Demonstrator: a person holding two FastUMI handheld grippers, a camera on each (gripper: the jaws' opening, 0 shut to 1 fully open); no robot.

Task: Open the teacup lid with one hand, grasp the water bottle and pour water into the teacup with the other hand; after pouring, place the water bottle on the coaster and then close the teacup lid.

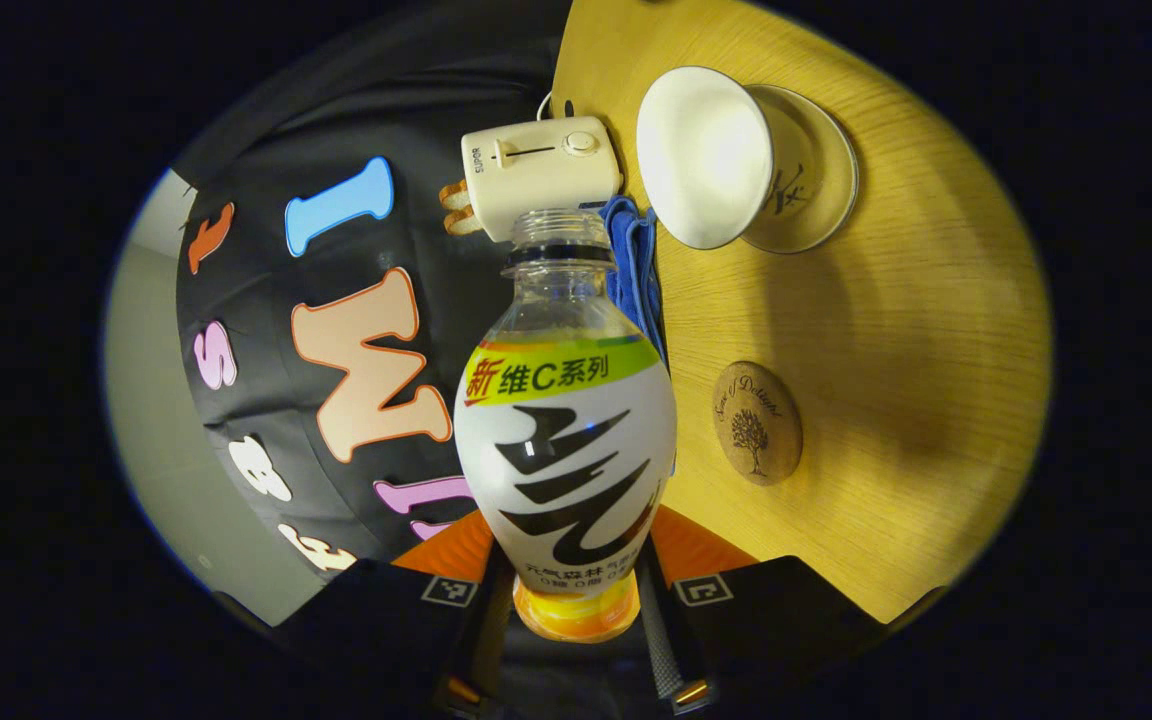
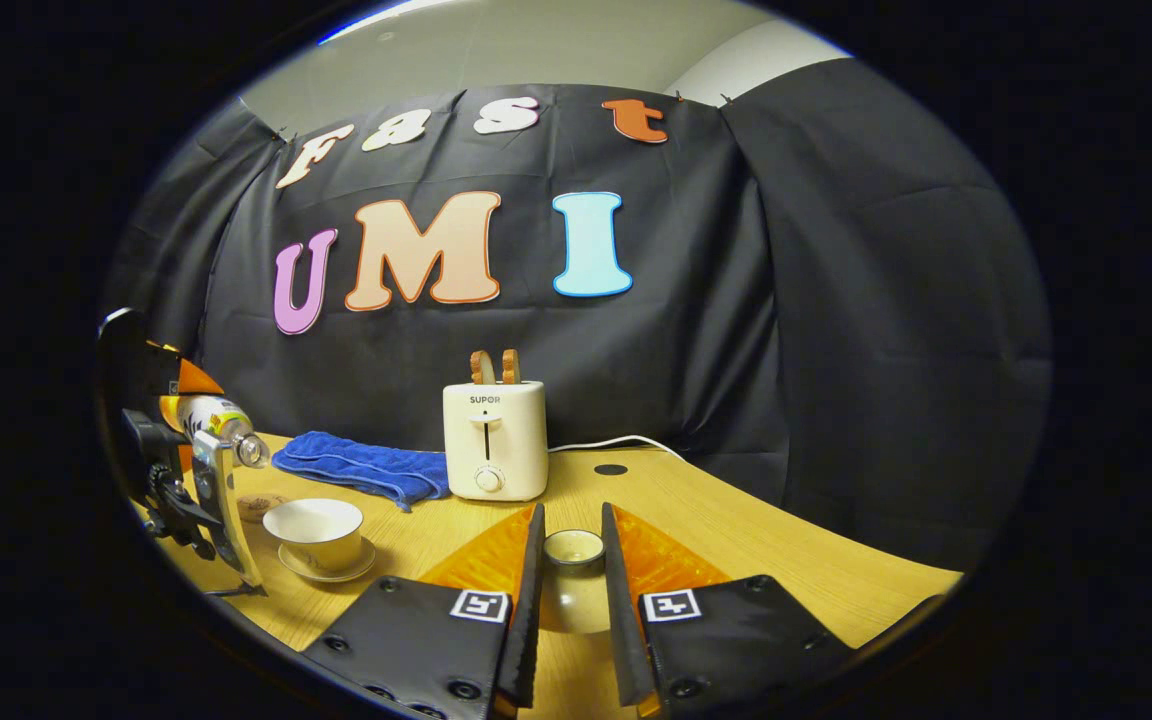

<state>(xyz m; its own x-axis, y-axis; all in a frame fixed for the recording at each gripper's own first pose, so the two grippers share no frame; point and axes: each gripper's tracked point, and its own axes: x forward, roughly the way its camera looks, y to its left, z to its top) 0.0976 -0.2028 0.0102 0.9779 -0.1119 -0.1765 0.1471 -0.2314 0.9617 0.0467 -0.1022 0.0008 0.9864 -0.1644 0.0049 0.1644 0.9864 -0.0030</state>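
My left gripper [image 1: 574, 560] is shut on the lower body of a white-labelled water bottle [image 1: 566, 440]. The bottle has no cap and is tipped over sideways. Its mouth points toward the open white teacup [image 1: 704, 155], which stands on its saucer [image 1: 821, 175]. In the right gripper view the tilted bottle [image 2: 221, 418] hangs at the far left, its mouth just above and left of the teacup [image 2: 316, 528]; I see no stream of water. My right gripper [image 2: 572, 520] is shut on the small round teacup lid [image 2: 573, 575], held just over the table. A round cork coaster [image 1: 756, 422] lies bare beside the cup.
A cream toaster [image 2: 494, 440] with bread in its slots stands at the back of the wooden table [image 2: 736, 540], its cord trailing right. A folded blue towel [image 2: 361, 465] lies left of it, behind the cup. The black cloth wall closes off the back.
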